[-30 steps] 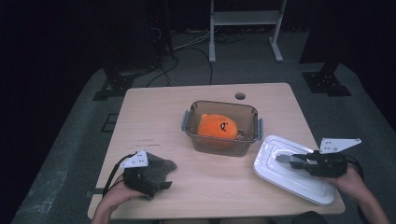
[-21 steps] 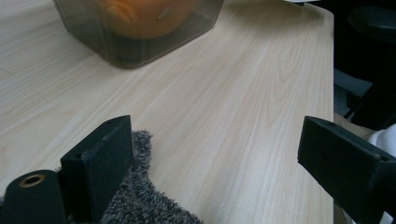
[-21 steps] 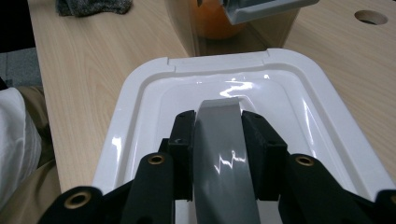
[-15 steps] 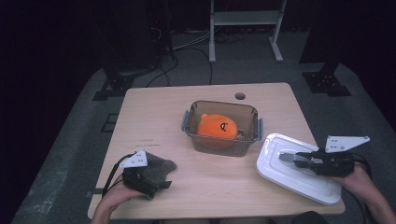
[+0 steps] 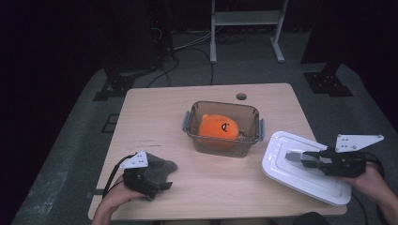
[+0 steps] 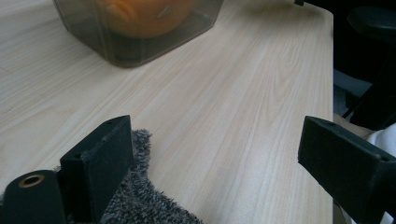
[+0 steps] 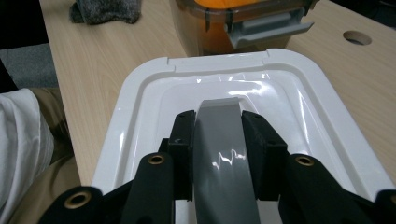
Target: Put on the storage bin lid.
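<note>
A clear plastic container [image 5: 223, 140] stands mid-table with an orange plush toy [image 5: 219, 127] inside it. To its right a white lid [image 5: 305, 174] lies near the table's right front corner. My right gripper [image 5: 293, 155] is shut on the lid's grey tab [image 7: 222, 140], which runs between the two jaws of the right gripper [image 7: 218, 119]. At the front left my left gripper [image 5: 155, 180] rests on a grey fuzzy cloth [image 5: 162, 166]. In the left gripper view the left gripper [image 6: 215, 140] is wide open, with the cloth [image 6: 137, 205] under one jaw and bare wood between the jaws.
A round hole [image 5: 241, 96] sits in the tabletop [image 5: 155, 117] near the far edge. The container's grey latch [image 7: 266, 23] faces the lid. Dark floor, cables and metal stands lie beyond the table. A person's clothed lap [image 7: 28, 140] shows by the front edge.
My right gripper and the white lid have shifted slightly to the right. The left gripper and the cloth have stayed put.
</note>
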Demonstrator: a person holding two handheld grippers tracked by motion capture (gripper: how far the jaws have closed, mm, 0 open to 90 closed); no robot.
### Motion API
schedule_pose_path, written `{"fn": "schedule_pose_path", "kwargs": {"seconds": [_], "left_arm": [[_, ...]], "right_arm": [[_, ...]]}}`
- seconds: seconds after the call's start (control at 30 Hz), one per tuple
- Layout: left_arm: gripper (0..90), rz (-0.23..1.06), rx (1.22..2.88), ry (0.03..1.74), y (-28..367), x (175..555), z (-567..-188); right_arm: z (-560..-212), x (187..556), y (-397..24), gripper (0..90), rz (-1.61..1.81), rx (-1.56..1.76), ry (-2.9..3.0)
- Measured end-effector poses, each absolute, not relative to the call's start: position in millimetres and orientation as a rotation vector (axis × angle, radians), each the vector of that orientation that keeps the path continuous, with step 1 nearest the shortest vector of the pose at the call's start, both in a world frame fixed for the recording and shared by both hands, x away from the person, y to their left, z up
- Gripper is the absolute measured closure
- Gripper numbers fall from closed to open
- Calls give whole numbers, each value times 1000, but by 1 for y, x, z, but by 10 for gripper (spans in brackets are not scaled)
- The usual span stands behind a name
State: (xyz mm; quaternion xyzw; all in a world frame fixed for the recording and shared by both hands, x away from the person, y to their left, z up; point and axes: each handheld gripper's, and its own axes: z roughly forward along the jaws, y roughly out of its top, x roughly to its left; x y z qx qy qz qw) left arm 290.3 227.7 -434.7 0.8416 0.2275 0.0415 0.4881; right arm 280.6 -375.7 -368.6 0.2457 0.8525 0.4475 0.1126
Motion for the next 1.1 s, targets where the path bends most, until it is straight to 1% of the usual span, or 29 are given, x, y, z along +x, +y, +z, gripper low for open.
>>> {"fn": "schedule_pose_path", "kwargs": {"seconds": [0.37,0.67,1.1], "left_arm": [[98,96,2047,554,228,290,-435],[98,98,2045,556,228,290,-435],[95,103,2046,559,229,291,-435]], "right_arm": [[-343,280,-376,653,1325,686,2484],[-324,285,-367,653,1332,632,2485],[-309,299,-351,653,1348,571,2491]]}}
